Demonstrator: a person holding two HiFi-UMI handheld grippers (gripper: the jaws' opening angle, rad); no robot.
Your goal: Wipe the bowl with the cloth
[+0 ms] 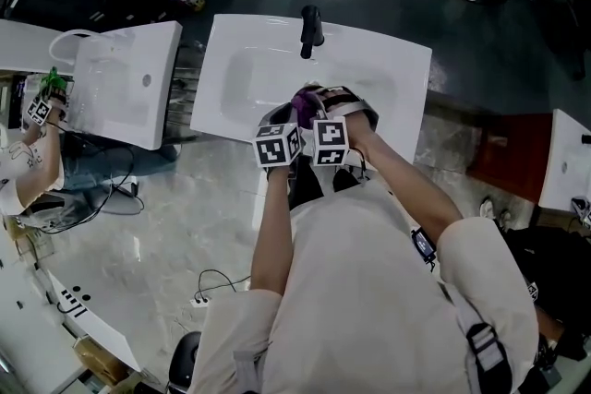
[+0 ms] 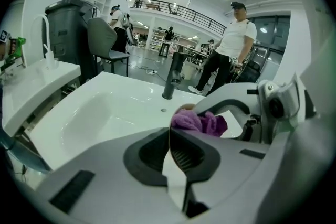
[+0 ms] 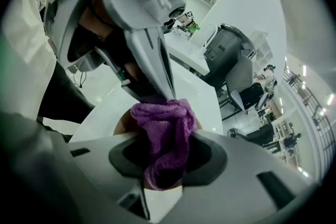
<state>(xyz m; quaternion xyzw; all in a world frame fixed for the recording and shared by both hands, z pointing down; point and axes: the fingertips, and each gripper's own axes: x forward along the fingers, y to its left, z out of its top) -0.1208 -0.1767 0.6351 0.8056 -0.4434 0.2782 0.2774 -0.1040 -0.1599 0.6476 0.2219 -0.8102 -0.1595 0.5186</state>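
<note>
readable text: none in any view
left cube (image 1: 277, 146): black-and-white square marker patterns, no letters or digits
right cube (image 1: 331, 141): same kind of marker pattern, nothing to read
far shelving (image 2: 159, 38): any print too small to read

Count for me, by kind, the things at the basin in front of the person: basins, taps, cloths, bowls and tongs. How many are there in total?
Basin: 1
Tap: 1
Cloth: 1
Bowl: 1
Tongs: 2 (left tongs, right tongs)
Total: 6
</note>
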